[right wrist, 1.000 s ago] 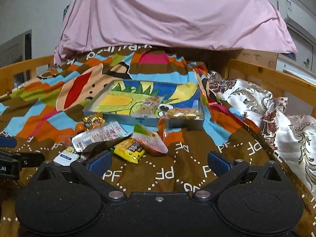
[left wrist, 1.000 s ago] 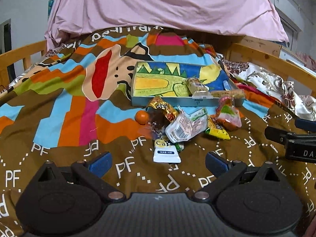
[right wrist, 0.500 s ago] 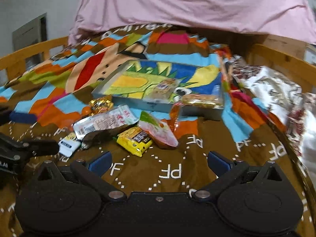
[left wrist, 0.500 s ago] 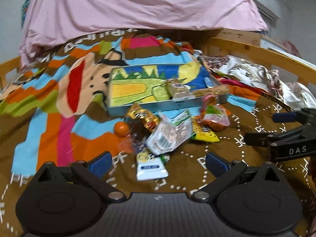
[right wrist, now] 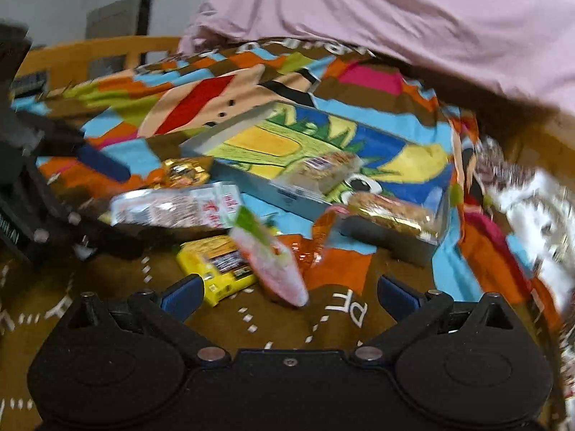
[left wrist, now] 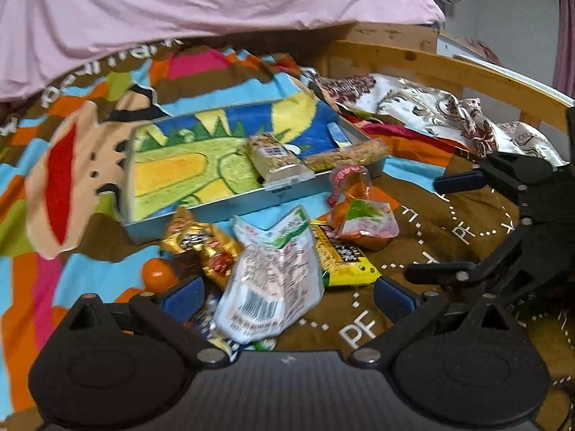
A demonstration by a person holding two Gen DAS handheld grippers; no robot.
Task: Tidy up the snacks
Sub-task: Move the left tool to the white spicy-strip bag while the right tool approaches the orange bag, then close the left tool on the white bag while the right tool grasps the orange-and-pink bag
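A pile of snacks lies on a colourful blanket in front of a metal tray (left wrist: 287, 191) (right wrist: 258, 186) with a dinosaur picture. Two wrapped bars (left wrist: 276, 158) (left wrist: 345, 156) lie in the tray. My left gripper (left wrist: 287, 298) is open, low over a white-pink packet (left wrist: 269, 280) that lies between its fingers. A gold packet (left wrist: 201, 244), an orange ball (left wrist: 156, 273) and a yellow packet (left wrist: 341, 258) lie around it. My right gripper (right wrist: 287, 294) is open, close behind a pink-green packet (right wrist: 269, 262) and the yellow packet (right wrist: 215, 269).
A pink sheet (left wrist: 215, 7) hangs over the far end of the bed. A wooden bed rail (left wrist: 449, 68) and floral fabric (left wrist: 431, 107) run along the right. The other gripper (left wrist: 442, 228) (right wrist: 107, 203) shows at the side of each view, close by.
Both grippers have moved forward and down toward the snack pile, which now fills more of each view. They have come closer to each other. Both stay open.
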